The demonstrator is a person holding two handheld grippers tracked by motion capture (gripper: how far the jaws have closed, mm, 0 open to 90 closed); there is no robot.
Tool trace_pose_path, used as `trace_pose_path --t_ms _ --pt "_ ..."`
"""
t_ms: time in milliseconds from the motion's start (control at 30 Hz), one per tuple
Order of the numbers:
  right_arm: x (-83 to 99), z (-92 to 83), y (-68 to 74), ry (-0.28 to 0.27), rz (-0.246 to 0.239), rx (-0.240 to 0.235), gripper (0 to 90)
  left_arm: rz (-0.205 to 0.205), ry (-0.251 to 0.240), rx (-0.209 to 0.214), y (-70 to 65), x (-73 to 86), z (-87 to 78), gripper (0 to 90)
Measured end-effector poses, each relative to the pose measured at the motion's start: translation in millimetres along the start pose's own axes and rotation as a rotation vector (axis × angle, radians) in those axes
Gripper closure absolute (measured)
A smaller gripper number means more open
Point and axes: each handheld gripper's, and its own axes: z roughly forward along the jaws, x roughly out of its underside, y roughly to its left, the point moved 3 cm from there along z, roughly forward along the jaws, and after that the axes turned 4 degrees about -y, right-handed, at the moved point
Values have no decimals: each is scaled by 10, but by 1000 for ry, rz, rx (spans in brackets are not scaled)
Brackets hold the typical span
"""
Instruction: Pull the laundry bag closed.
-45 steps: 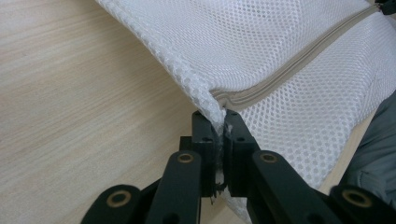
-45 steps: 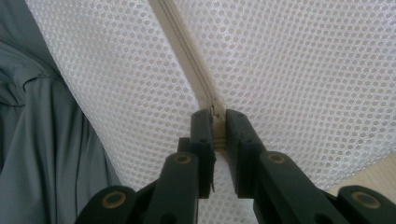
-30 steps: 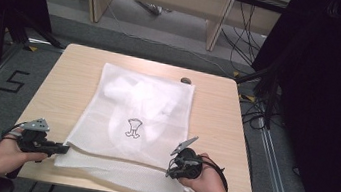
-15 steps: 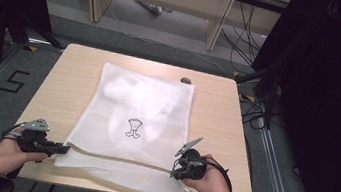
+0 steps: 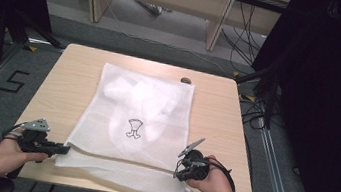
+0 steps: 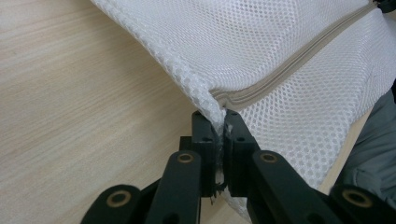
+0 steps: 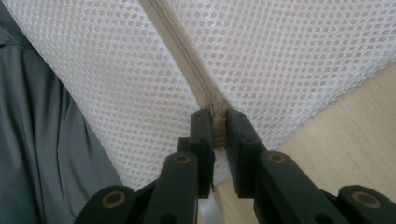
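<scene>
From above, a mesh bag [image 5: 134, 126] lies flat on the table [image 5: 70, 77]. The left hand-held gripper [image 6: 219, 128] pinches the bag's corner by the zipper [image 6: 289, 70]. The right hand-held gripper [image 7: 215, 126] clamps the zipper's end.
</scene>
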Motion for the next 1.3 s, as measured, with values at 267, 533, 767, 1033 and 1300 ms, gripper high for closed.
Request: trace_pose_path --t_ms 267,533,767,1033,1300 --pt "38 35 -18 36 3 19 822 1 1 -11 0 1 0 843" --pt "47 52 -17 48 1 17 821 7 5 -4 3 4 5 843" --pt "47 58 -16 35 -1 6 815 5 -5 -9 -7 18 31 835" --pt "59 53 2 -18 -1 -26 689 27 22 -21 -12 26 40 776" --pt "-20 -24 -45 -215 63 12 555 76 -17 -41 -18 13 15 517"
